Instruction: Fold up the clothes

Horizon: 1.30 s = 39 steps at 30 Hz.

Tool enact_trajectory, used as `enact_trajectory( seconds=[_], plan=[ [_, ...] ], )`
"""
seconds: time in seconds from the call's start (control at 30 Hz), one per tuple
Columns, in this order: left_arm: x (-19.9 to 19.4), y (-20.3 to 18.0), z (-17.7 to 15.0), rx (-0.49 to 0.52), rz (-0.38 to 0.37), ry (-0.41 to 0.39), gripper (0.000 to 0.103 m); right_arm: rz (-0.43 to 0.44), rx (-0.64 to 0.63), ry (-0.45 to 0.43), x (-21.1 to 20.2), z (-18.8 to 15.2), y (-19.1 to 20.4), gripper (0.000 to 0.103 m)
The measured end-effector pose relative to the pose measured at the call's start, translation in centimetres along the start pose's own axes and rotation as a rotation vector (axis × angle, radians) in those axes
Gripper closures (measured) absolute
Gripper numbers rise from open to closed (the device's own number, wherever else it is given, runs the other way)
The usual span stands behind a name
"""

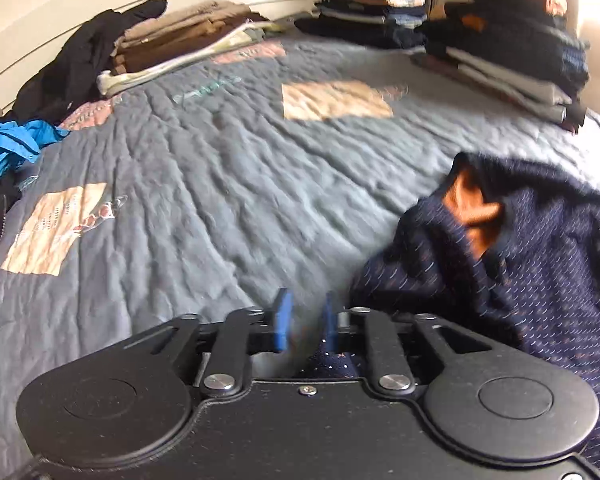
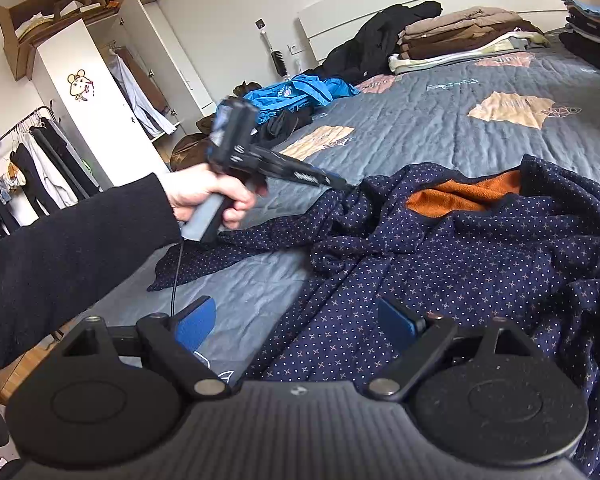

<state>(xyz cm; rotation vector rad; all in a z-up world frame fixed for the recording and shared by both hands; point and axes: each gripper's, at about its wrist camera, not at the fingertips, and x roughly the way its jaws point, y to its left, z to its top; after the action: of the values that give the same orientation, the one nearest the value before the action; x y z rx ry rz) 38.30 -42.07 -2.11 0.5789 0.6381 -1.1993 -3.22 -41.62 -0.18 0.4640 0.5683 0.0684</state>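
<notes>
A navy dotted garment with orange fleece lining lies crumpled on the grey quilted bed cover. My left gripper, held in a hand with a black sleeve, is at the garment's left shoulder edge, where the cloth peaks up to its tip. Its blue pads stand apart. A bit of navy fabric shows low between the fingers, and bed cover shows through the gap. My right gripper hovers wide open over the garment's near front edge, with nothing pressed between its pads.
Folded stacks sit at the far side of the bed: brown and beige, dark blue, dark with orange on top. A black garment and a blue one lie loose by the headboard. A wardrobe and a clothes rack stand beside the bed.
</notes>
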Motion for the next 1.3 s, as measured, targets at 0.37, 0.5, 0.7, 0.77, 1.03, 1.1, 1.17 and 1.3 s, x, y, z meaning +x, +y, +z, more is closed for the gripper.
enact_trajectory(
  seconds=[0.37,0.5,0.7,0.77,1.03,1.1,1.17,1.3],
  plan=[
    [5.9,-3.9,-1.0,0.099,-0.029,0.141,0.065,0.014,-0.013,0.002,0.1,-0.2,0.7,0.015],
    [7.1,-4.6,-1.5,0.144,-0.023,0.148,0.080,0.007,0.000,0.004,0.1,-0.1,0.1,0.015],
    [5.0,-2.3,1.3,0.053,0.120,-0.060,0.096,-0.004,0.019,-0.003,-0.1,0.0,-0.4,0.015],
    [5.2,-1.5,2.2,0.026,0.173,-0.088,0.096,-0.005,0.017,-0.004,-0.1,-0.1,-0.4,0.015],
    [8.3,-2.4,1.9,0.042,0.288,0.050,0.086,-0.016,-0.001,-0.012,-0.2,0.0,-0.3,0.015],
    [6.0,-1.9,1.4,0.019,0.285,0.008,0.078,-0.026,0.000,-0.012,-0.3,0.0,-0.5,0.015],
    [2.9,-1.2,0.8,-0.039,0.304,-0.057,0.065,-0.034,0.006,-0.015,-0.3,0.1,-0.9,0.015],
    [-4.3,-1.7,-1.3,-0.122,0.325,-0.148,0.058,-0.060,0.018,-0.031,-0.7,0.4,-1.3,0.015]
  ],
)
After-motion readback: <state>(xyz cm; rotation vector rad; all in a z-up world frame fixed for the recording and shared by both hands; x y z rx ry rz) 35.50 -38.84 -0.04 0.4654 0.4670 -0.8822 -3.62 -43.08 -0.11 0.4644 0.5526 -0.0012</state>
